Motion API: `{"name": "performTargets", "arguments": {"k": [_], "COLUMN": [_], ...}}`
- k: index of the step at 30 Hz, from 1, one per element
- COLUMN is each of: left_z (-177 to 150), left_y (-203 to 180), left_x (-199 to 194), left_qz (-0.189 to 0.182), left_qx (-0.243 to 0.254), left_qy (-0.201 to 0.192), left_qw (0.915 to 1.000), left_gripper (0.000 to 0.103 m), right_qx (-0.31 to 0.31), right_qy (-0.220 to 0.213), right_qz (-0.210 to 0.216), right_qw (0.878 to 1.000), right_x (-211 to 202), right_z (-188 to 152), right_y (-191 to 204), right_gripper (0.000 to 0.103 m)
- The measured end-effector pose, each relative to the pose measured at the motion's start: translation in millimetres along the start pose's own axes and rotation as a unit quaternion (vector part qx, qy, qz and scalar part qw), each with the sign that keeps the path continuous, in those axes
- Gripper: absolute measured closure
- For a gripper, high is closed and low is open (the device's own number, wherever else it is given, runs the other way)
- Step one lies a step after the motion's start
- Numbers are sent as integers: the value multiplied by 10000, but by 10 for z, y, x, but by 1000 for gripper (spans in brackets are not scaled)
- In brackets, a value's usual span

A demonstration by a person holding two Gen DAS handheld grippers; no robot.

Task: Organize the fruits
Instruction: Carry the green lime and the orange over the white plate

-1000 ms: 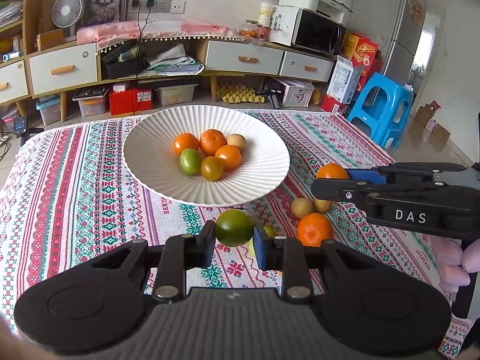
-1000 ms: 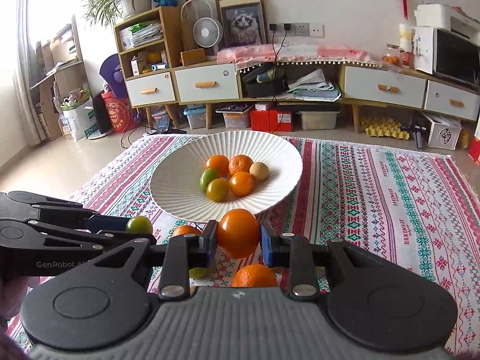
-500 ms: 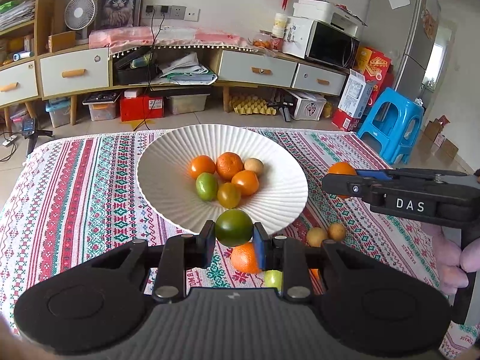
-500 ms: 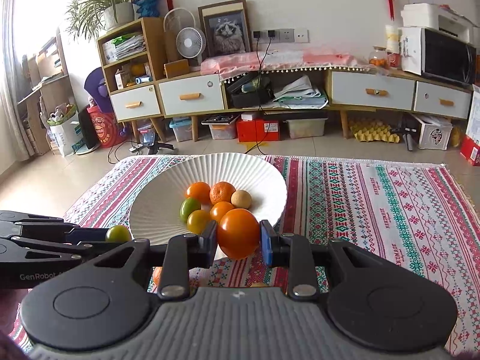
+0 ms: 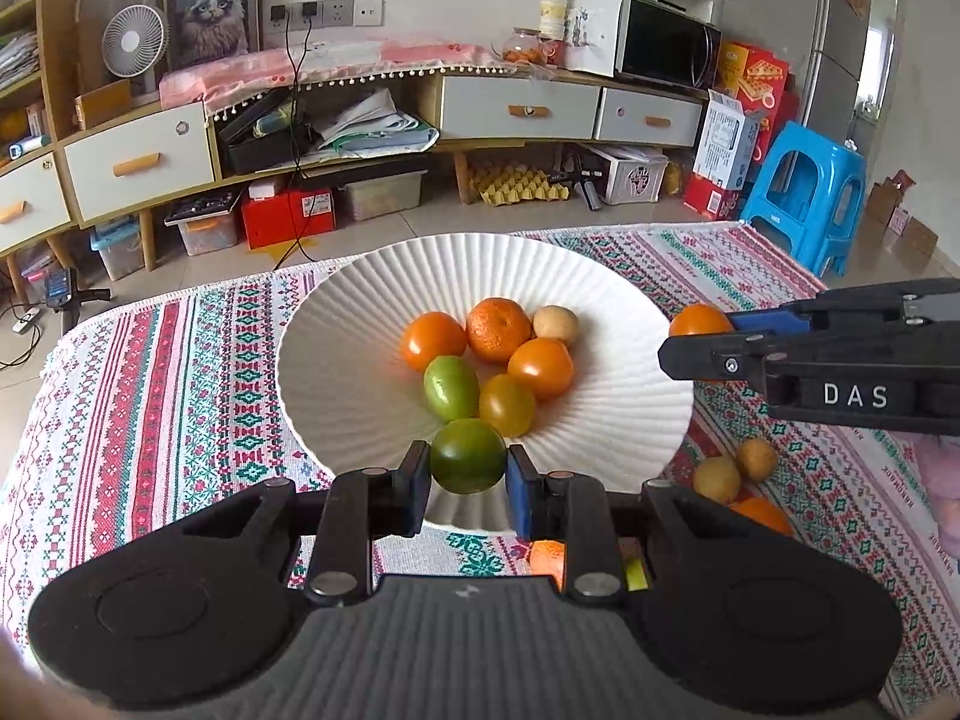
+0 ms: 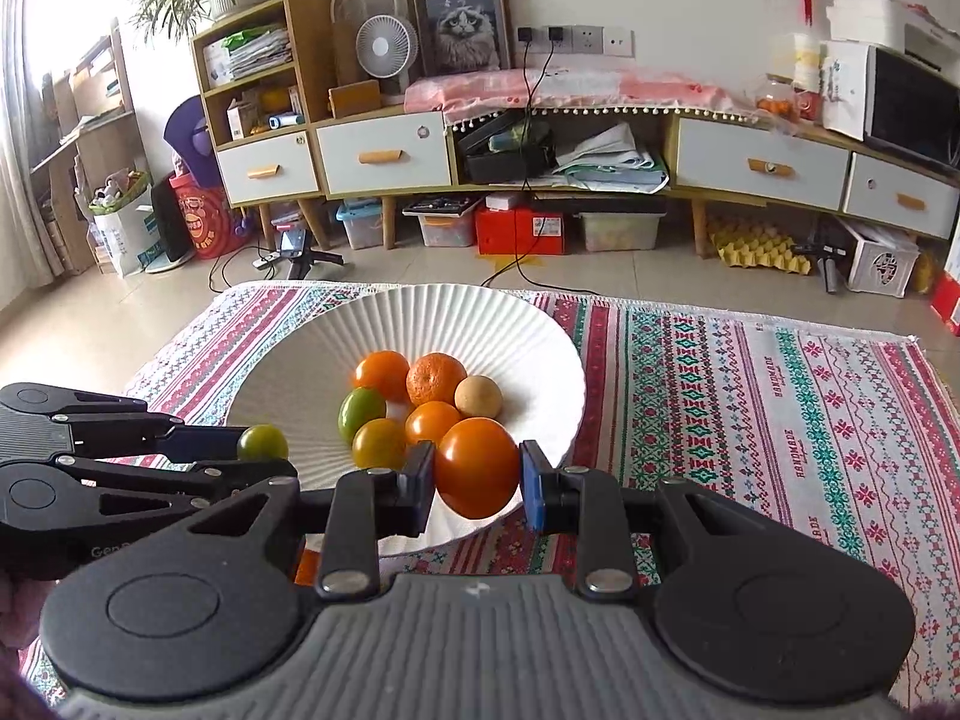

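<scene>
A white ribbed plate point(image 5: 360, 360) point(image 6: 288, 372) sits on the patterned cloth and holds several orange, yellow and green fruits point(image 5: 492, 330). My left gripper point(image 5: 468, 483) is shut on a green fruit point(image 5: 468, 455) just above the plate's near rim. My right gripper point(image 6: 477, 486) is shut on an orange fruit point(image 6: 477, 467) over the plate's near right rim. The right gripper also shows in the left wrist view point(image 5: 696, 339), and the left gripper in the right wrist view point(image 6: 264, 450).
Loose fruits lie on the cloth point(image 5: 150, 390) right of the plate: two small brown ones point(image 5: 735, 471) and an orange one point(image 5: 765, 513). More fruit shows under my left gripper point(image 5: 546, 558). A blue stool point(image 5: 804, 192) and low cabinets point(image 6: 384, 156) stand beyond the table.
Both grippers have moved forward and up toward the plate with their fruits held; each fruit now hangs over the plate's near rim.
</scene>
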State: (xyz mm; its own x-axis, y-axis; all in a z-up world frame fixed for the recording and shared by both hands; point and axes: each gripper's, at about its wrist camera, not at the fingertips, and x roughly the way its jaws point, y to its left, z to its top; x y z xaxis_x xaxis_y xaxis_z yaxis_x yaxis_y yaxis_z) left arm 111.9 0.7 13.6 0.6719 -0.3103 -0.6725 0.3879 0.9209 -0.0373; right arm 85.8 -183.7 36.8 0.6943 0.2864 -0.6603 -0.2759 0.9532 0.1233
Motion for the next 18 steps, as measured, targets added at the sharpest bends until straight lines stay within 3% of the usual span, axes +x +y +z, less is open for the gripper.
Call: {"name": "performTargets", "arguments": {"k": [7,18], "left_z": [60,54], "left_y": [47,19], "left_x": [113,226], "left_qz": [-40,-110], "left_qx": [84,375], "left_qy": [77,47], "left_qw": [9999,9992], "left_gripper": [75,74], "right_qx": [-79,-518], "right_qy": [138,274], "right_qz": [-182,-81], "right_qw": [9997,9982], "right_x": [196,333], "right_z": [36,17], "right_y": [0,121], "right_gripper": [77,76]}}
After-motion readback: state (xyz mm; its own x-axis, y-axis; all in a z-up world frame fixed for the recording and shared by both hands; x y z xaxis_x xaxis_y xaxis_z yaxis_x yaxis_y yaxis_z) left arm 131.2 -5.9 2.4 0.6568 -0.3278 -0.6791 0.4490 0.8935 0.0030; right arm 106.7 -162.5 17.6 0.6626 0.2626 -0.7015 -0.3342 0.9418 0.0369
